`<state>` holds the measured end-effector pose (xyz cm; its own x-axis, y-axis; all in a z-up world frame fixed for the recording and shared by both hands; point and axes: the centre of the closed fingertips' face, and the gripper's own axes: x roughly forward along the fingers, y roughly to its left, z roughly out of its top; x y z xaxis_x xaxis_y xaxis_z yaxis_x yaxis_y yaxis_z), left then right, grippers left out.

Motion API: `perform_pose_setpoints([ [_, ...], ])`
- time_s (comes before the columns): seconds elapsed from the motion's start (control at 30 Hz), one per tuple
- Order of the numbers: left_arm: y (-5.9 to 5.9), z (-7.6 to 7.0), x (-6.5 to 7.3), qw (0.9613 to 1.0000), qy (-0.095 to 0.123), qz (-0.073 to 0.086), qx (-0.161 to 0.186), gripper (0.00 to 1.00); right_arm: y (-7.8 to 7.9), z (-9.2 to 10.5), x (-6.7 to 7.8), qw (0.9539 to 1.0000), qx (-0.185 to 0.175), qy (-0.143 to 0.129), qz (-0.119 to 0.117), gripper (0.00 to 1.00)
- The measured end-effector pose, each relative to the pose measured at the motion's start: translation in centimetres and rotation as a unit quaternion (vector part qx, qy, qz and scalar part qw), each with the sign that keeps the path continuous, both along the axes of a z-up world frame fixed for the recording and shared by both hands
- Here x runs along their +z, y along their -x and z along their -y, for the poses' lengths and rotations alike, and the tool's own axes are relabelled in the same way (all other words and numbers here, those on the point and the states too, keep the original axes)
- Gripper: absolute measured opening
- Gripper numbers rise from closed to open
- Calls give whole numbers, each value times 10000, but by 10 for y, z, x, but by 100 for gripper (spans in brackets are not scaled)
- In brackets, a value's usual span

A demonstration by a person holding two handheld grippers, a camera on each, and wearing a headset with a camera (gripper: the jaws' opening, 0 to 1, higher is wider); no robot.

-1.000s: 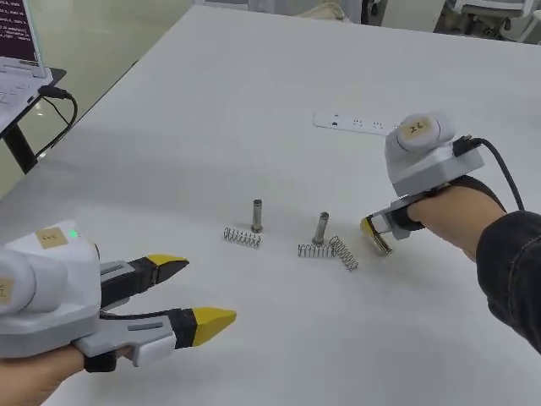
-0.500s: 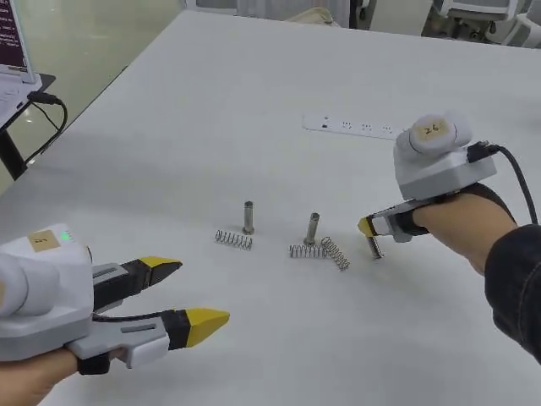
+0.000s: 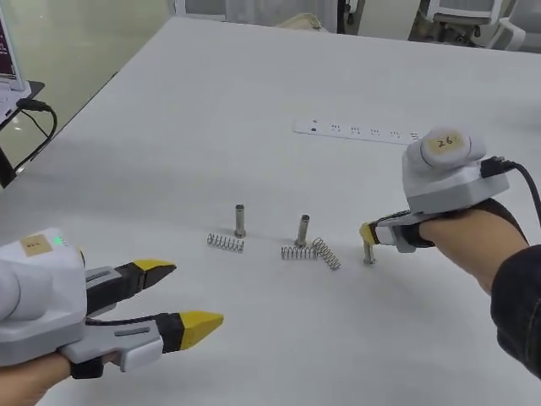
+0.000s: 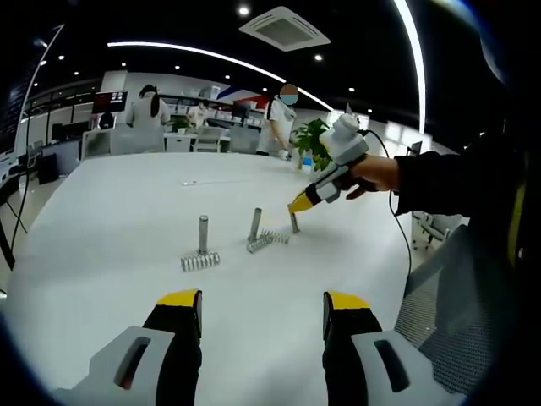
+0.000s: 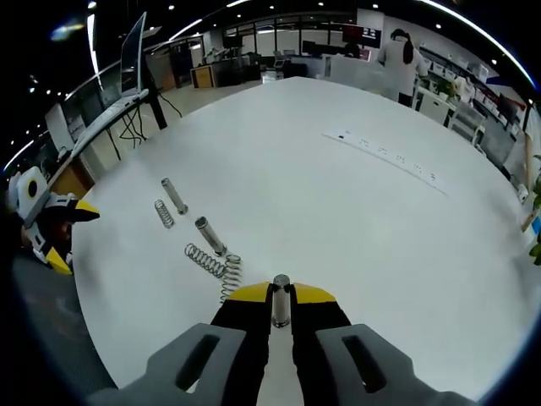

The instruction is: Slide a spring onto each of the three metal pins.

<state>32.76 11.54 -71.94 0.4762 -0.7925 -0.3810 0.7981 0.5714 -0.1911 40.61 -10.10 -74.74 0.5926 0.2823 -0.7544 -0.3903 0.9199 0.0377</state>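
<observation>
Two metal pins stand upright mid-table, one on the left (image 3: 240,220) and one in the middle (image 3: 302,229). My right gripper (image 3: 368,233) is shut on a third pin (image 3: 368,253), held upright with its lower end at the table; that pin (image 5: 280,301) shows between the jaws. A spring (image 3: 225,243) lies by the left pin, and two springs (image 3: 296,252) (image 3: 326,253) lie by the middle pin. My left gripper (image 3: 183,296) hovers open at the near left, with nothing between its fingers (image 4: 179,301).
A white power strip (image 3: 359,132) lies further back on the table. A laptop and its black cable (image 3: 34,110) sit off the table's left edge. People stand at desks far behind in the left gripper view.
The pin in my right gripper has swung from slanted to upright, down to the table. The left gripper stays open in the same place. The head camera has shifted.
</observation>
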Motion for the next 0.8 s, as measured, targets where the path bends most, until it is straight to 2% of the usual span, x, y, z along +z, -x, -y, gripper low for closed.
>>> perform_pose_setpoints([
  [0.33,0,1,1,10000,1,5,-10,53,11,4,2,9999,-63,21,129,6],
  [0.8,1,1,0,10000,-10,2,-30,53,12,5,0,9998,61,148,115,6],
])
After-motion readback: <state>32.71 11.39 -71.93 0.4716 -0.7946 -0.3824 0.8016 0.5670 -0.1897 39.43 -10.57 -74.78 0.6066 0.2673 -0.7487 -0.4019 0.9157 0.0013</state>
